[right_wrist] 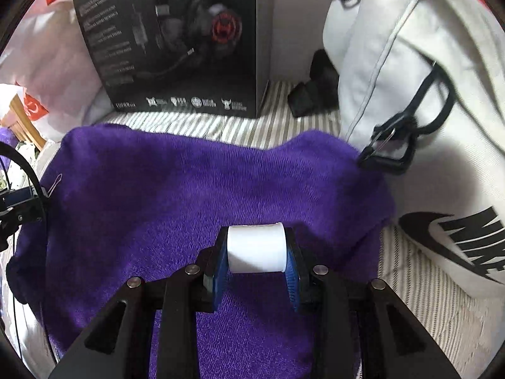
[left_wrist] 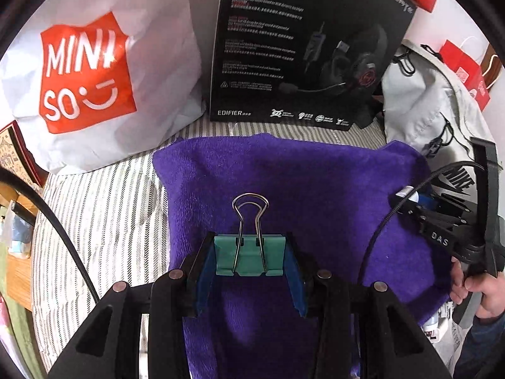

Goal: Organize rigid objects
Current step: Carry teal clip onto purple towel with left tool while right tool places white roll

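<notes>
Left gripper (left_wrist: 251, 260): we see its blue pads pressed against the two ends of a green binder clip (left_wrist: 249, 255), jaws narrowed to the clip's width, low centre of the left wrist view.
Right gripper (right_wrist: 257, 252): closed on a white cylinder (right_wrist: 256, 249), which lies crosswise between the pads, low centre of the right wrist view; we also see this gripper at the right edge of the left wrist view, with a hand (left_wrist: 483, 287) on its grip.
Striped sheet (left_wrist: 104, 221): the surface under everything, showing at left and along the top of the towel.
Purple towel (right_wrist: 189, 183): spread on the sheet, filling the middle of both views; both grippers hang over it, and we cannot tell whether either held thing touches it.
White MINISO bag (left_wrist: 94, 75): upper left of the left wrist view, standing beside the towel's far left corner.
Black headset box (left_wrist: 300, 47): upright behind the towel, top centre, just right of the bag.
White Nike bag (right_wrist: 426, 94): right side of the right wrist view, its black buckle (right_wrist: 388, 148) at the towel's right corner.
Binder clip: wire handles (left_wrist: 251, 218) folded up, pointing away from the camera.
White cylinder: perhaps a small spool or cap; the blur leaves us unsure.
</notes>
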Action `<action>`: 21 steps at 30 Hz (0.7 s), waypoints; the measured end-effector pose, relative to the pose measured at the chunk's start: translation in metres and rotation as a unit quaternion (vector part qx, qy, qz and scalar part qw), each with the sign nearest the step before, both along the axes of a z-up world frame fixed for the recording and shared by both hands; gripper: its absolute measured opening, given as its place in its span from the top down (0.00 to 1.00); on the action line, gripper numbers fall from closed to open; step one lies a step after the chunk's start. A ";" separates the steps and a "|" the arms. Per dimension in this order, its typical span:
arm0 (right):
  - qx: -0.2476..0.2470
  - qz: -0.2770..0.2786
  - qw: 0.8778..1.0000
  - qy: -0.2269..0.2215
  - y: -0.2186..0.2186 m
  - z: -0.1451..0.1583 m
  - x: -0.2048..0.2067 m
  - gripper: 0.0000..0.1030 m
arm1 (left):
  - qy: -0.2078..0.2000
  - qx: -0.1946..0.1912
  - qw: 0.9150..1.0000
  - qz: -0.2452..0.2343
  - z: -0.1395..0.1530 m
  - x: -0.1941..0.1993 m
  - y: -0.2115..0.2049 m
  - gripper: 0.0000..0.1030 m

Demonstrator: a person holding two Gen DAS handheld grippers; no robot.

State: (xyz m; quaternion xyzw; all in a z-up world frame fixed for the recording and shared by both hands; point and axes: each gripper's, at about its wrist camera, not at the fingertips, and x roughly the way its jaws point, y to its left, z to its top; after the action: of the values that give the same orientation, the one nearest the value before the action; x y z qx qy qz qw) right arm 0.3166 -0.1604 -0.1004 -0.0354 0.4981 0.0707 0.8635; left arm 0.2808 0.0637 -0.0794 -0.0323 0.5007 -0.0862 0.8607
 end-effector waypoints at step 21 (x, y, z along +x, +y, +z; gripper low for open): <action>0.019 0.002 1.000 -0.004 -0.018 0.048 -0.057 0.37 | 0.009 0.046 0.999 -0.016 -0.024 0.027 -0.028 0.55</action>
State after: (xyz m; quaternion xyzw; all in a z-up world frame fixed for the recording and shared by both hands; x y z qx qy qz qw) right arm 0.2594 -0.1779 -0.0527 -0.0199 0.4934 0.0819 0.8657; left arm 0.3082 0.0355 -0.1037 0.0143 0.5124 -0.0766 0.8552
